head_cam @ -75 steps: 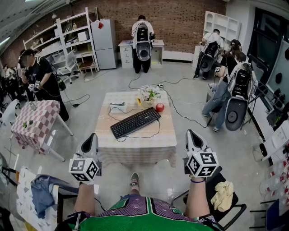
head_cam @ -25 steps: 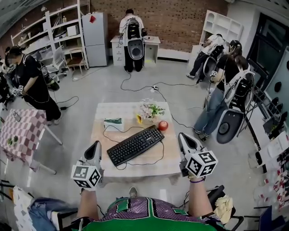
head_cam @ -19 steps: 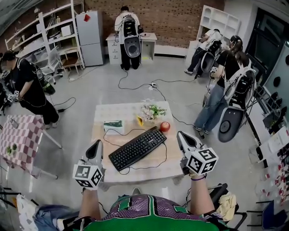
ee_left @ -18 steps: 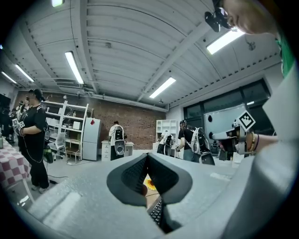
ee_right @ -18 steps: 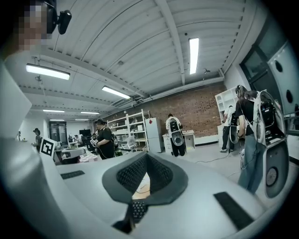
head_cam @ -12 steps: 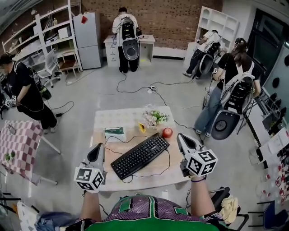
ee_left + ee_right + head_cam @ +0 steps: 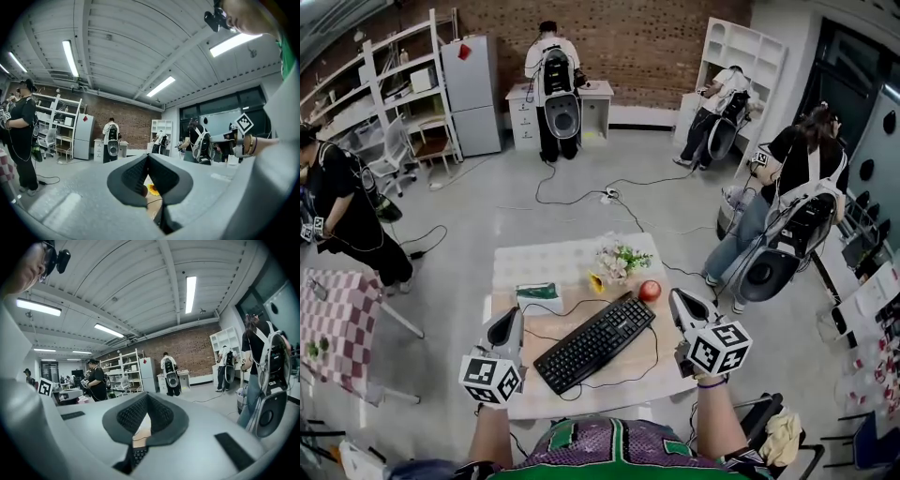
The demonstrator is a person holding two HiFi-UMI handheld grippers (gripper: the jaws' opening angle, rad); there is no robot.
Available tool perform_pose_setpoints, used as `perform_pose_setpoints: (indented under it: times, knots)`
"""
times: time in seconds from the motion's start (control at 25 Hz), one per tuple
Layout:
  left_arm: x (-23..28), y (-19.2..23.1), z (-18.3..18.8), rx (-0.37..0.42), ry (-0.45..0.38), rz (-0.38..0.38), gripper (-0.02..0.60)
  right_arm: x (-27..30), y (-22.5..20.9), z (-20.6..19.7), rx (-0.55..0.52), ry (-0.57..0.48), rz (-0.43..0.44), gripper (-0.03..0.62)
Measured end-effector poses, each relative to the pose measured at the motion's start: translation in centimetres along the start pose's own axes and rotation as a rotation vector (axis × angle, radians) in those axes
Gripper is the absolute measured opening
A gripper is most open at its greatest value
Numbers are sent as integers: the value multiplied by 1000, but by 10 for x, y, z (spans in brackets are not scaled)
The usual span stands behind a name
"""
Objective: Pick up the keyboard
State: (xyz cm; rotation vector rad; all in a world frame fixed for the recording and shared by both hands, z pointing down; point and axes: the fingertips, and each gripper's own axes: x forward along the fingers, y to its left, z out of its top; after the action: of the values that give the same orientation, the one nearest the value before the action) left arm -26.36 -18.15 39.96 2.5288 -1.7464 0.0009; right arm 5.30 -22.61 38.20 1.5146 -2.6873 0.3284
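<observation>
A black keyboard (image 7: pixel 594 341) lies at an angle on the low table (image 7: pixel 551 262), its thin cable looping round it. My left gripper (image 7: pixel 508 322) hovers over the table's left edge, left of the keyboard, jaws shut and empty. My right gripper (image 7: pixel 681 302) is over the table's right edge, right of the keyboard's far end, shut with nothing in it. In the left gripper view the closed pads (image 7: pixel 148 174) hide most of the table; a sunflower (image 7: pixel 153 189) shows below them. In the right gripper view, keyboard keys (image 7: pixel 138 455) peek under the shut pads (image 7: pixel 146 416).
On the table stand a flower bunch (image 7: pixel 621 259), a red apple (image 7: pixel 650 291) near the right gripper, a sunflower (image 7: pixel 596 282) and a green-topped box (image 7: pixel 540 296). Several people work around the room. A checked table (image 7: pixel 333 323) stands at left; cables (image 7: pixel 581 192) cross the floor.
Both grippers and the head have moved forward toward the table; the grippers now flank the keyboard closely. Jaws stayed shut. The keyboard has not moved on the table.
</observation>
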Motion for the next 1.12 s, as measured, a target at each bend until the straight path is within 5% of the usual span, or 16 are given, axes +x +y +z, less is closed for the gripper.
perform_pose_setpoints:
  times: [0.48,0.56,0.72,1.12]
  knots:
    - [10,8,-11,-3,20,-15,18,8,-8,0,-42,-13,-71,2]
    - [10,10,-12,-3,18,-11,17,10,-6,-2,-46,-4,-64,89]
    - [7,12,-19,-11,23,-11,18,17,-4,-12,2,26,-30,166]
    - [11,9,-45,-27,81,0,18,33,-26,-54,33,142,-25,178]
